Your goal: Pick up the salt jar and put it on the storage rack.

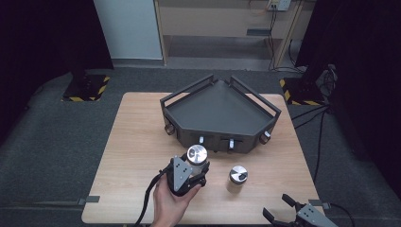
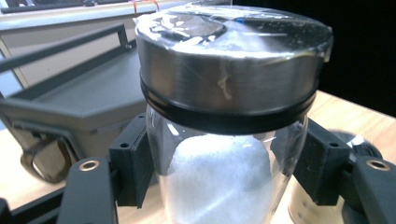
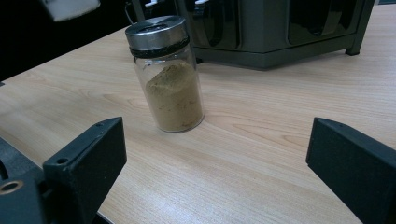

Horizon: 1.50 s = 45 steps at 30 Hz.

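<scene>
Gripping a white-powder jar [image 2: 219, 154], left gripper [image 1: 189, 176] clamps it above the wood table [image 1: 137, 156]; right gripper [image 1: 289, 212] gapes empty; grey carpet [image 1: 56, 142] around.

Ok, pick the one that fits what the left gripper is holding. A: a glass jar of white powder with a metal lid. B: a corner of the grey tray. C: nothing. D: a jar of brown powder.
A: the left gripper has its jaws pressed on the glass jar of white powder, just below the metal lid.
</scene>
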### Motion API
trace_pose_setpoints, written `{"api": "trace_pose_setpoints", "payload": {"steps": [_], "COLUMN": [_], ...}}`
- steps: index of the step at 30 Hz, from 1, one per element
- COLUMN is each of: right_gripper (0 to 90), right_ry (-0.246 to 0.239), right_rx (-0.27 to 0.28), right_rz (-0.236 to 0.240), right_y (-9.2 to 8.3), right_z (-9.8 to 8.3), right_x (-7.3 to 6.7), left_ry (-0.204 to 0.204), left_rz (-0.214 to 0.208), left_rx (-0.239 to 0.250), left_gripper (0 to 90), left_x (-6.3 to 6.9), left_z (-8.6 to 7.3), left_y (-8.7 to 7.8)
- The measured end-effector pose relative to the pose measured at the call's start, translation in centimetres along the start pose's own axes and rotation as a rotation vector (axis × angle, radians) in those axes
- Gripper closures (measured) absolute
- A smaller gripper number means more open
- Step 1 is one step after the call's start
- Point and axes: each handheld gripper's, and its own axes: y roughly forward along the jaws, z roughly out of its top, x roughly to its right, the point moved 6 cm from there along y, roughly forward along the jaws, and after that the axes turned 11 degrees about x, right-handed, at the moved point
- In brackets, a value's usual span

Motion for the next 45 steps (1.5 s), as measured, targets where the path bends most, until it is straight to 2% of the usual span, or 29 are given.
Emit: {"api": "trace_pose_setpoints", "payload": {"steps": [5,10,16,20,25,28,29,30,33,37,45], "right_gripper": [5.5,5.5,5.4,5.5,5.5,5.5,5.5,5.5,5.5,5.5,5.5], "right_ry": [0.001,0.006,0.013,0.017,0.02,0.025,0.026,0.025,0.031,0.035,0.038], "right_rx": [0.002,0.002,0.0,0.001,-0.001,-0.001,-0.001,-0.002,-0.003,-0.001,0.0], "right_rz": [-0.002,-0.008,-0.015,-0.017,-0.019,-0.022,-0.022,-0.023,-0.023,-0.023,-0.026], "right_y": [0.0,-0.1,-0.1,-0.1,-0.1,-0.1,-0.1,-0.1,-0.1,-0.1,-0.1], "right_z": [0.0,0.0,-0.1,-0.1,-0.1,-0.2,-0.2,-0.2,-0.2,-0.2,-0.3], "right_x": [0.1,0.2,0.3,0.4,0.5,0.6,0.6,0.7,0.7,0.7,0.8], "left_ry": [0.002,0.024,0.021,0.033,0.028,0.028,0.028,0.027,0.026,0.045,0.039], "left_rz": [-0.002,-0.007,-0.002,0.005,0.022,0.032,0.032,0.039,0.051,0.066,0.089], "left_rx": [0.011,0.018,0.027,0.017,0.021,0.017,0.017,0.017,0.025,0.023,-0.001], "left_gripper": [30.2,30.2,30.2,30.2,30.2,30.2,30.2,30.2,30.2,30.2,30.2], "left_x": [-0.8,-1.6,-2.6,-3.4,-4.2,-4.9,-4.9,-5.2,-5.7,-6.3,-7.2], "left_z": [1.7,3.3,4.4,4.7,4.9,5.1,5.1,5.3,5.5,5.7,5.4], "left_y": [1.7,3.7,6.3,8.3,10.2,11.9,11.9,12.9,14.3,16.0,18.2]}}
